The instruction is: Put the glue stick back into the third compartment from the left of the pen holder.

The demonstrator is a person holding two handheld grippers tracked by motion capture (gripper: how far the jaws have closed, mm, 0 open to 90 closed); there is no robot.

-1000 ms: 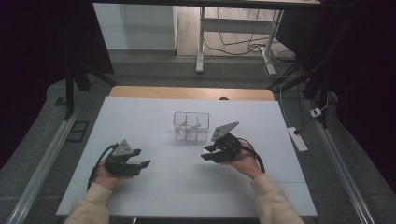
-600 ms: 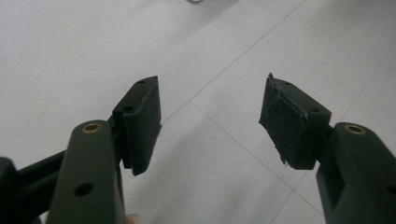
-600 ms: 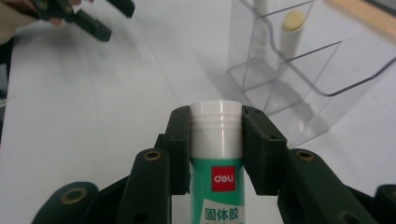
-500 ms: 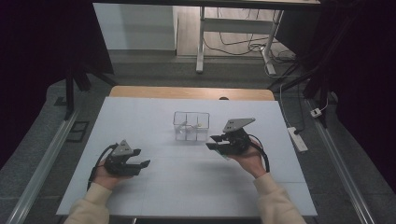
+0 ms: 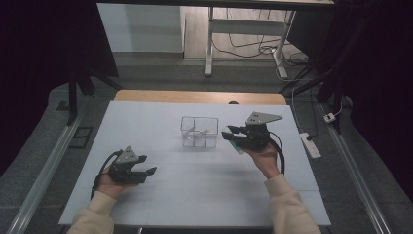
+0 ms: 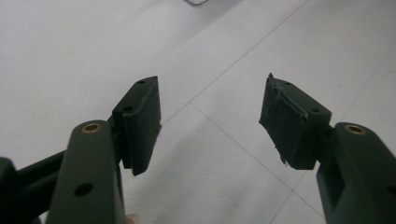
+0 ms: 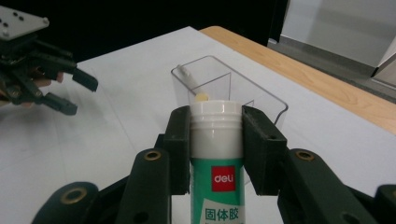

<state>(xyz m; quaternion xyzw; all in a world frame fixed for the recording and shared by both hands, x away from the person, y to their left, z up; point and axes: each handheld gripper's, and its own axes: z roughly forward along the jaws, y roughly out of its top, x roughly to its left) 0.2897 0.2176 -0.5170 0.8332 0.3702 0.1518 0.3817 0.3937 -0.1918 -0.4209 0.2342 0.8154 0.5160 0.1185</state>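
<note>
High view first: the right gripper [image 5: 233, 132] is lifted off the white worktop [image 5: 204, 195], held level just to the right of the clear plastic organizer [image 5: 199, 131] and pointing left toward it. Its fingers [image 7: 180, 149] are clamped on a glue stick [image 7: 216, 163], a green-labelled tube with a white cap and a red brand mark, gripped just below the cap; the cap pokes out past the fingertips. Right gripper view puts the organizer just beyond the cap, not touching it; the box is split into compartments, and a thin white stick [image 7: 186, 76] leans inside one of them with a small pale yellowish bit [image 7: 201, 97] close by.

Over at the near left, the left gripper [image 5: 146, 165] sits low in the person's hand, well apart from the organizer. Left gripper view shows its fingers [image 6: 140, 123] spread wide with nothing between them, just bare worktop under them.
</note>
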